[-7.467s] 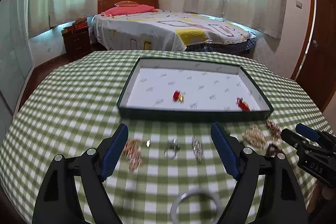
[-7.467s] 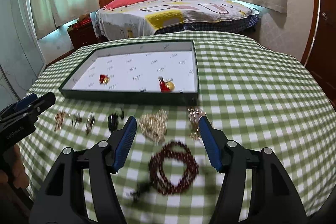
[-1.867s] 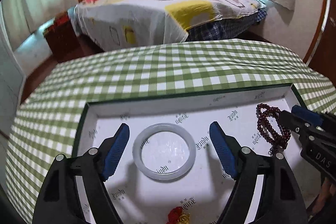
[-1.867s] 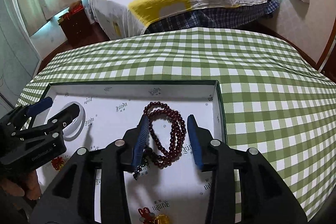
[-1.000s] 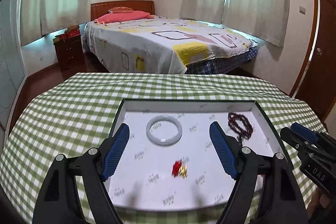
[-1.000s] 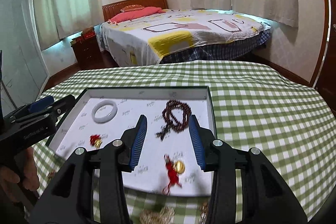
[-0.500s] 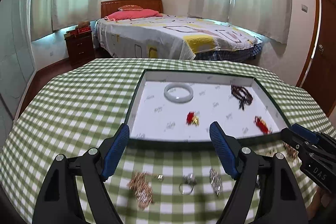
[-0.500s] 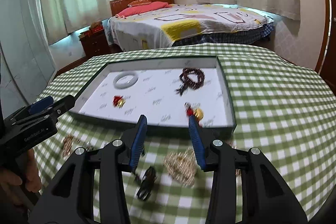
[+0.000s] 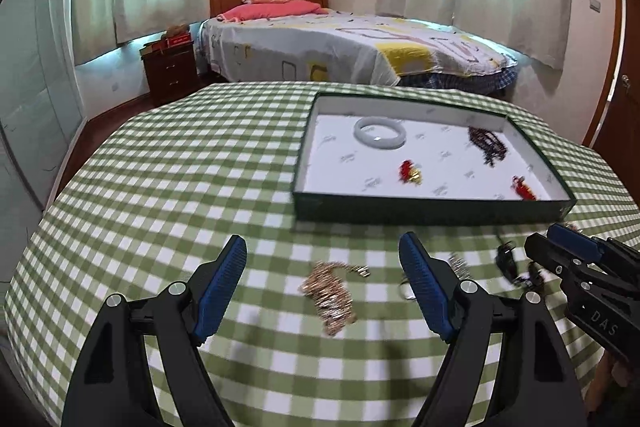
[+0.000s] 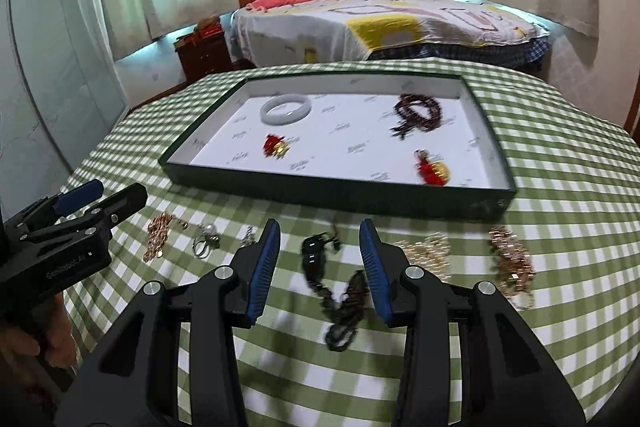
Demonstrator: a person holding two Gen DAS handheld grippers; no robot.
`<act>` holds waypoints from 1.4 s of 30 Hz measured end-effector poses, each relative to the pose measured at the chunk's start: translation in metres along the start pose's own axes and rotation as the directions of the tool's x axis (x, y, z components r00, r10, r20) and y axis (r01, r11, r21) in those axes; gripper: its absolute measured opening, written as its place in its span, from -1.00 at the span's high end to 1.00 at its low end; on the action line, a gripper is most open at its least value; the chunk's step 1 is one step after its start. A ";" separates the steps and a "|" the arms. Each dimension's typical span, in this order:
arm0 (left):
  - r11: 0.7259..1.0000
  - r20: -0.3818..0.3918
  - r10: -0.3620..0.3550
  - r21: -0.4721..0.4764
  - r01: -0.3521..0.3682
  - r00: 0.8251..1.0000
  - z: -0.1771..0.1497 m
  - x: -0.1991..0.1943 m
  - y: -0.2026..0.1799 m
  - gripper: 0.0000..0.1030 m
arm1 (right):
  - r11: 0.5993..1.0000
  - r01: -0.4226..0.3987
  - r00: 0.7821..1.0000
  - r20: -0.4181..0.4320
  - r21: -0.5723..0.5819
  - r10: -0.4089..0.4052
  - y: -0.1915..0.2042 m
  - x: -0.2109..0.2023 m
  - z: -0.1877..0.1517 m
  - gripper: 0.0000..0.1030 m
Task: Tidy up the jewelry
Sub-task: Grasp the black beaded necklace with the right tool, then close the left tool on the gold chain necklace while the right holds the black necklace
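On counter: I line up next picks.
Left claw [image 9: 322, 259]: wide, over gold chain [image 9: 330, 297].
Right claw [image 10: 319, 247]: narrow, empty, astride dark bracelet [image 10: 336, 291].
Next: close, carry to tray [image 10: 340, 193].

blurred: we cannot make out the links of the rose-gold chain heap [image 9: 330, 297] on the green checked tablecloth [image 9: 168, 187] | hidden: small silver ring [image 9: 408, 290] partly behind the left gripper's blue pad | smeared: black beaded strand [image 10: 338, 301] | cut off: person's hand [image 10: 24, 343] at frame edge
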State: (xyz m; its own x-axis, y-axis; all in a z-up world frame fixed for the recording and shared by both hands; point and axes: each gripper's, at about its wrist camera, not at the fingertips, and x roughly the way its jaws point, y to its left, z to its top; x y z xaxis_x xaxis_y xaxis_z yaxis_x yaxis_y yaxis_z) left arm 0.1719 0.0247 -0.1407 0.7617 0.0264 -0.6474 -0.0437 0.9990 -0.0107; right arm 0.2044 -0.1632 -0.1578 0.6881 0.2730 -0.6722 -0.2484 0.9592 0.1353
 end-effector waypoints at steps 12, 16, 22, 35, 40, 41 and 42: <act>1.000 -0.063 0.021 -0.017 -0.022 0.998 -0.015 0.014 0.015 -0.48 | 1.000 -0.010 0.995 -0.101 -0.002 0.010 0.004 0.026 0.000 0.35; 1.000 -0.066 0.017 -0.010 -0.018 0.998 -0.016 0.015 0.013 -0.48 | 1.000 -0.012 0.991 -0.131 0.011 0.013 0.002 0.032 -0.001 0.44; 1.000 -0.080 0.012 -0.011 -0.013 0.997 -0.018 0.019 0.012 -0.48 | 1.000 -0.005 0.989 -0.147 0.011 0.007 -0.001 0.034 -0.002 0.66; 1.000 -0.154 -0.024 -0.015 0.022 0.988 -0.020 0.038 0.009 -0.09 | 0.999 -0.021 0.995 -0.096 0.027 0.023 -0.008 0.016 -0.002 0.67; 0.999 -0.146 -0.029 0.028 0.033 0.989 -0.023 0.034 0.004 0.28 | 0.999 -0.029 0.996 -0.087 0.040 0.032 -0.010 0.011 -0.003 0.67; 0.999 -0.144 -0.024 0.042 0.030 0.989 -0.024 0.033 0.002 0.34 | 0.999 -0.029 0.996 -0.085 0.041 0.033 -0.010 0.011 -0.003 0.67; 0.998 -0.140 -0.029 0.055 0.037 0.990 -0.025 0.032 0.001 0.38 | 0.999 -0.030 0.996 -0.083 0.043 0.033 -0.011 0.010 -0.003 0.67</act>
State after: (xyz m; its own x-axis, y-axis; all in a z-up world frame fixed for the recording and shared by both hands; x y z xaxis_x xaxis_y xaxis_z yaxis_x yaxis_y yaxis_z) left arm 0.1803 0.0255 -0.1808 0.6643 -0.0079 -0.7474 0.0198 0.9998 0.0070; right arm 0.2120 -0.1709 -0.1680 0.6205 0.2977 -0.7255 -0.2394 0.9529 0.1863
